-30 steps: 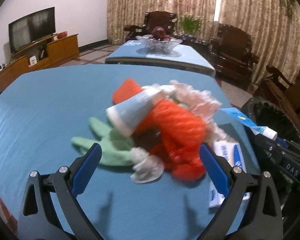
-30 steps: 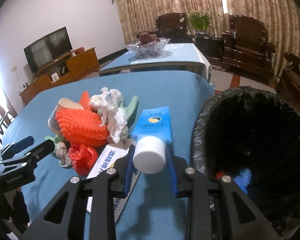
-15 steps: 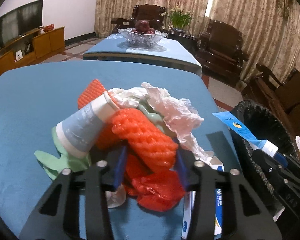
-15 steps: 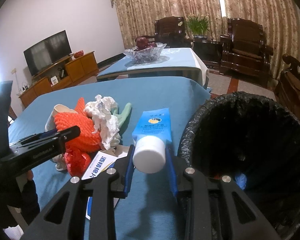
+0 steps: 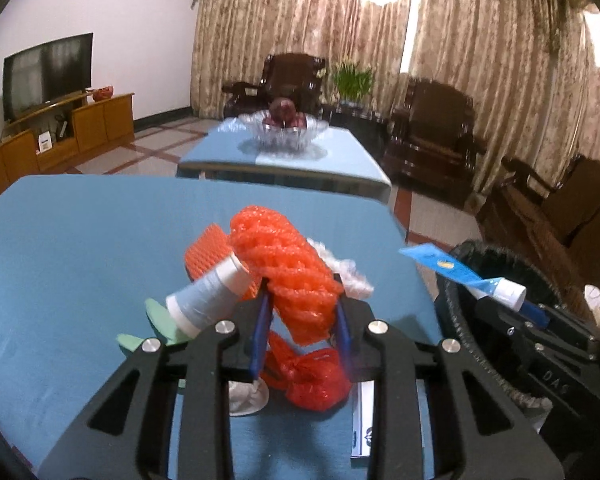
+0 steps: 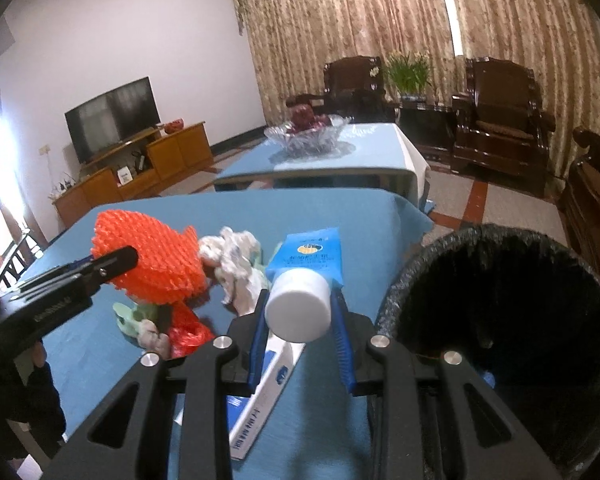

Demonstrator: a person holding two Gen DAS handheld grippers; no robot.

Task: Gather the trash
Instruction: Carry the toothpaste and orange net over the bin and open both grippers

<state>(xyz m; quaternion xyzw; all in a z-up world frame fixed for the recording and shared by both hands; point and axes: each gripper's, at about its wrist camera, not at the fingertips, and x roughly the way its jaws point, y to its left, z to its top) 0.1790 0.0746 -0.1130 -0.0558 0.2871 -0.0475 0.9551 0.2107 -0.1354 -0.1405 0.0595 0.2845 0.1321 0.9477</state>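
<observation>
My left gripper is shut on an orange foam net and holds it lifted above the trash pile; it also shows in the right wrist view. My right gripper is shut on a blue tube with a white cap, just left of the black-lined trash bin. On the blue table lie a paper cup, a red plastic bag, a green glove, crumpled white tissue and a white and blue box.
The bin stands at the table's right edge. A second blue table with a glass fruit bowl stands behind. Dark wooden armchairs line the curtained wall. A TV on a wooden cabinet is at far left.
My left gripper closed on the orange foam net and lifted it off the pile. My right gripper kept hold of the tube and rose a little beside the bin.
</observation>
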